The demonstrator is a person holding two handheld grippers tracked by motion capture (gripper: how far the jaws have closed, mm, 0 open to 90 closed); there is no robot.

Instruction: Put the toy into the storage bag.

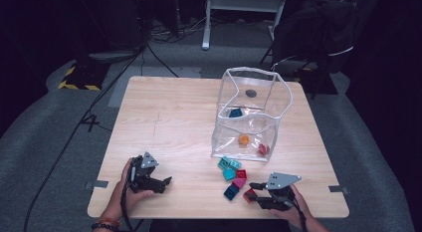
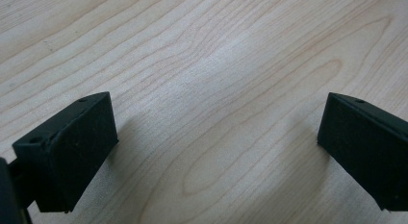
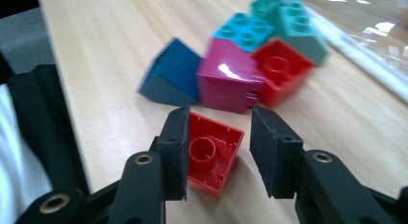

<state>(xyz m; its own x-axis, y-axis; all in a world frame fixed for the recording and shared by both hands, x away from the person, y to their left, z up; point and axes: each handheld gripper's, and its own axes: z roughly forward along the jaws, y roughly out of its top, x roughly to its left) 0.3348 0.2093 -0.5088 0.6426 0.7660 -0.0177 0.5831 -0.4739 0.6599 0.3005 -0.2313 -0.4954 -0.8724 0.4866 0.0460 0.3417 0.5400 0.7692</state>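
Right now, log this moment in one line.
right gripper: around red brick, grip unclear | left gripper: open, idle | bag: upright

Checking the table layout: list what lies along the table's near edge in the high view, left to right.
Left gripper in the person's left hand → dark blue plastic brick → red plastic brick between the jaws of the right gripper → grey three-cornered plate.

The high view looks forward and down from above the near edge of the table (image 1: 164, 112), the left gripper view sits very close over bare wood, and the right gripper view looks low and close across the block cluster (image 3: 240, 65) that the high view also shows.
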